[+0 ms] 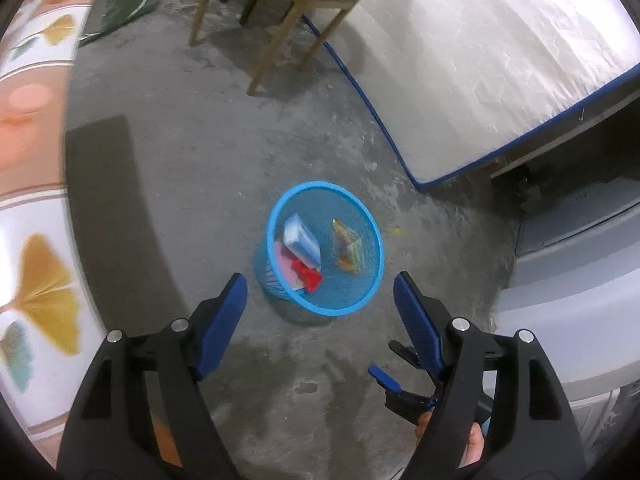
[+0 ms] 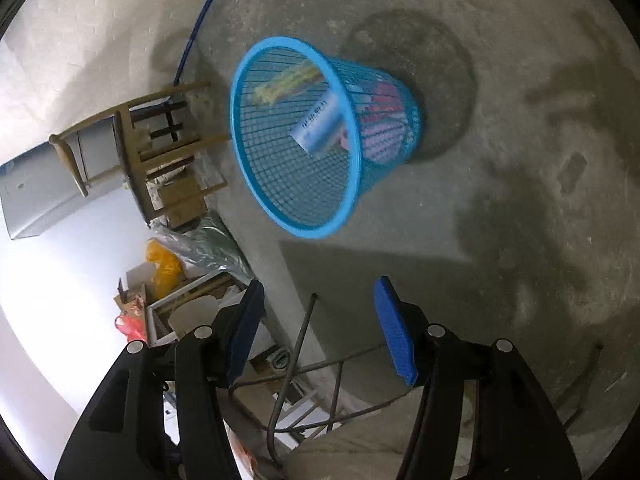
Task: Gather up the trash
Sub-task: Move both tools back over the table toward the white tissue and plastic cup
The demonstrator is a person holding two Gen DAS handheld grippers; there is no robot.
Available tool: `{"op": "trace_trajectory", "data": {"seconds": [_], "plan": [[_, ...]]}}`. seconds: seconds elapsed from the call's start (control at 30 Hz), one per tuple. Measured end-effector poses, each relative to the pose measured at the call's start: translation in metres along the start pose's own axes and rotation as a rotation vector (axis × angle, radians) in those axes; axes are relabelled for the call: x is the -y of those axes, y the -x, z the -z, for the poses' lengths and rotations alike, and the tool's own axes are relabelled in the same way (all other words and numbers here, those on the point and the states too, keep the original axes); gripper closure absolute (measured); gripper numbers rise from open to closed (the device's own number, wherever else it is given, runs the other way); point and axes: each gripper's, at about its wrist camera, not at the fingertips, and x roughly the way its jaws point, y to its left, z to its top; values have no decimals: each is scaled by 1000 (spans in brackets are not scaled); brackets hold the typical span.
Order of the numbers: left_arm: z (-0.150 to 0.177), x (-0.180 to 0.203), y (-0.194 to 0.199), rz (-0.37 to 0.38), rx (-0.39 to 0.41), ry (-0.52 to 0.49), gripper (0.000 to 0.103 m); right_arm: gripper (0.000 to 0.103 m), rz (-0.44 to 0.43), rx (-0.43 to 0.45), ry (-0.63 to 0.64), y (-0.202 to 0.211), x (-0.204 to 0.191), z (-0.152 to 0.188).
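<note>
Nearest, the left gripper [image 1: 320, 292] with black arms and blue pads stands with its jaws apart and nothing between them; the right gripper [image 2: 318, 312] likewise gapes empty. Beyond, at twelve o'clock, a round blue mesh plastic wastebasket [image 1: 362, 216] stands on the grey concrete floor [image 1: 200, 184], holding a pale blue packet [image 1: 300, 238], a red wrapper [image 1: 306, 274] and a yellow-orange wrapper [image 1: 348, 250]. Farther, at eleven o'clock, stands a wooden chair [image 1: 288, 20].

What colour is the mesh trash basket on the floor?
Bright blue, rim and mesh alike. The basket shows best in the left wrist view.
</note>
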Motion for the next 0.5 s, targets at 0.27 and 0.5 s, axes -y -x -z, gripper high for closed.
{"op": "trace_trajectory", "data": {"seconds": [0.27,0.5], "plan": [[15,-10,65,-11,128,-51,32,45,34,-34,129,23,-9,17],[33,-34,121,-16,221,-9,31,39,8,-125,319,25,-56,62]]}}
